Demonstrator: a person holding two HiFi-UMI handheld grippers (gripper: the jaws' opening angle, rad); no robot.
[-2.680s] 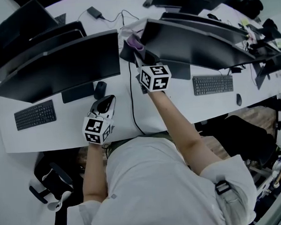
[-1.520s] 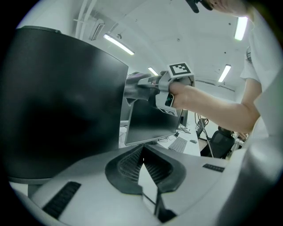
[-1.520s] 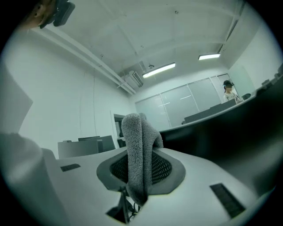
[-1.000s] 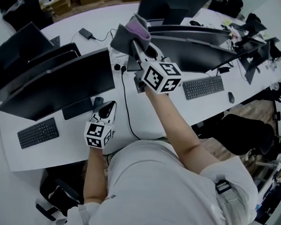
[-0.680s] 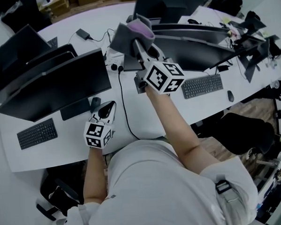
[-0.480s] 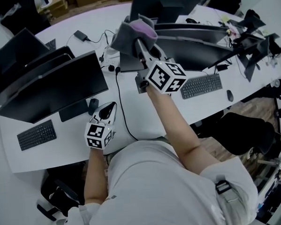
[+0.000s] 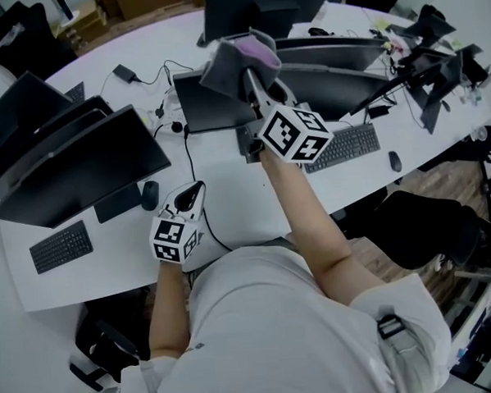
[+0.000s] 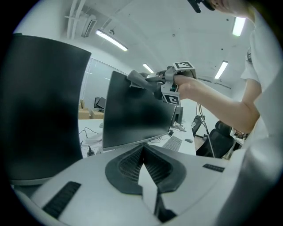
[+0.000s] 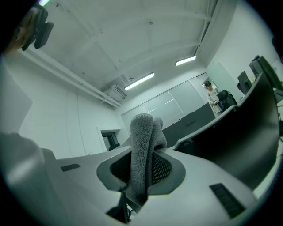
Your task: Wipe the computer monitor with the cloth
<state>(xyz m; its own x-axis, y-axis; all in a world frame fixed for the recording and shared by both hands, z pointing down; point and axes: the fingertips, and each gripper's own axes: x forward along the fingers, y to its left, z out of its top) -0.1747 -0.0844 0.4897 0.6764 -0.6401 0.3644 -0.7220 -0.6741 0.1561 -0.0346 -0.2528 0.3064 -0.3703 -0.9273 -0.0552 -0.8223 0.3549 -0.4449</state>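
Observation:
In the head view my right gripper [image 7: 249, 75] is raised over the desk, shut on a grey and purple cloth [image 7: 237, 59] that hangs at the top edge of the middle monitor [image 7: 212, 104]. The left gripper view shows that monitor's dark screen [image 8: 137, 117] with the cloth [image 8: 138, 79] near its upper edge; whether they touch I cannot tell. In the right gripper view the fuzzy grey cloth [image 9: 143, 132] is pinched between the jaws of my right gripper [image 9: 142, 176]. My left gripper [image 7: 193, 189] stays low by the desk front, shut and empty [image 8: 142, 154].
More monitors stand at the left [image 7: 80, 171], the right [image 7: 337, 72] and the back [image 7: 252, 6]. Keyboards [image 7: 341, 145] [image 7: 59, 246], a mouse [image 7: 149, 194] and a black cable [image 7: 198, 194] lie on the white desk [image 7: 229, 192]. A black chair [image 7: 427, 223] stands at the right.
My right gripper has risen with the cloth from the desk between the monitors to the middle monitor's top edge. The head view has shifted; the left gripper has stayed low.

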